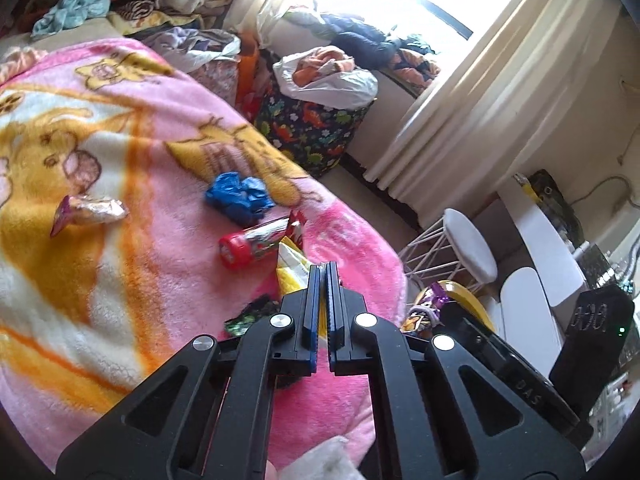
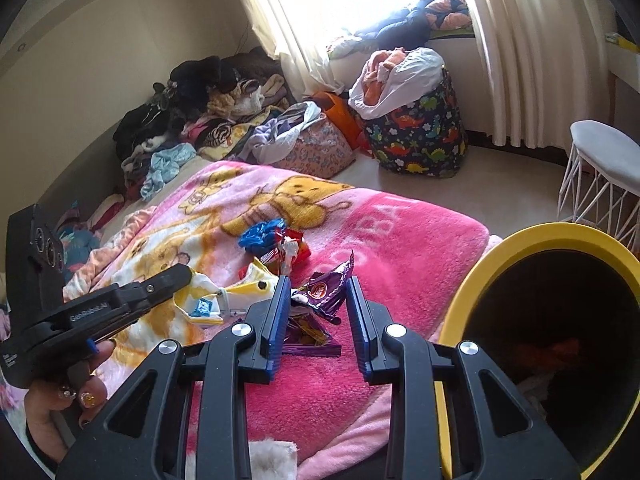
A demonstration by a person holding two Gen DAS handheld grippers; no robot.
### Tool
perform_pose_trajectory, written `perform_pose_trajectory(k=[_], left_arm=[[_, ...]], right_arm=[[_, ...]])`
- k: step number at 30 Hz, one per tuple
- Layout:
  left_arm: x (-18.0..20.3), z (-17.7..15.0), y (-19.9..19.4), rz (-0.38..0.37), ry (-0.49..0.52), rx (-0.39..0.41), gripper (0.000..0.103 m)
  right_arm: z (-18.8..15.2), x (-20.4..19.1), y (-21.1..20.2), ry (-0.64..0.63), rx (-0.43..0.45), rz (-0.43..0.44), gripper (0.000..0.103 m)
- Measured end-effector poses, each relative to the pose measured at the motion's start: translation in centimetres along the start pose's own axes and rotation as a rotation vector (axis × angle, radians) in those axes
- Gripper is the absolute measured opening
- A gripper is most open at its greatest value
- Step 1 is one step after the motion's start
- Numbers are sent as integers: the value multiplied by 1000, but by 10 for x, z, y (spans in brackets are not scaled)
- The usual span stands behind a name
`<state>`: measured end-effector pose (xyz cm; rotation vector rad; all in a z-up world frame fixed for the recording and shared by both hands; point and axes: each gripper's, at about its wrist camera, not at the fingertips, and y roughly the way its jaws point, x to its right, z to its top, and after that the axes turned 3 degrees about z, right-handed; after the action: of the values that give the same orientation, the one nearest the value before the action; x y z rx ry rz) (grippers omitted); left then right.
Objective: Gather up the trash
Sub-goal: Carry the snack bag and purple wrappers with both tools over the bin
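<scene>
Trash lies on a pink cartoon blanket [image 1: 120, 160]. In the left wrist view I see a crumpled blue bag [image 1: 238, 196], a red and silver wrapper [image 1: 256, 242], a pink foil wrapper [image 1: 90, 212], a yellow and white wrapper [image 1: 292, 274] and a green and black wrapper [image 1: 252, 314]. My left gripper [image 1: 324, 270] is shut and empty, its tips beside the yellow wrapper. My right gripper [image 2: 318, 284] is open around a purple wrapper [image 2: 326, 292] that lies on the blanket [image 2: 400, 240]. The left gripper shows in the right wrist view [image 2: 176, 276]. A yellow-rimmed bin [image 2: 520, 240] stands at right.
A dinosaur-print basket [image 2: 416, 136] with a white bag of clothes stands by the curtain. A clothes pile [image 2: 208, 120] lies behind the blanket. A white wire-legged stool [image 2: 600, 160] stands at right. White furniture [image 1: 540, 240] is right of the bed.
</scene>
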<state>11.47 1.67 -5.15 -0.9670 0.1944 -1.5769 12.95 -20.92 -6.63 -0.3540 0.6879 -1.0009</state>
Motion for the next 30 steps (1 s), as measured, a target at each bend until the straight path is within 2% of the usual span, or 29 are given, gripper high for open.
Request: perform_pose_trajectory(k=[14, 30], left_arm=[[51, 1, -1, -74, 90, 9, 1], [116, -22, 18, -165, 194, -59, 1]], right_arm=[[5, 45, -39, 93, 91, -62, 27], [1, 102, -77, 213, 168, -150, 27]])
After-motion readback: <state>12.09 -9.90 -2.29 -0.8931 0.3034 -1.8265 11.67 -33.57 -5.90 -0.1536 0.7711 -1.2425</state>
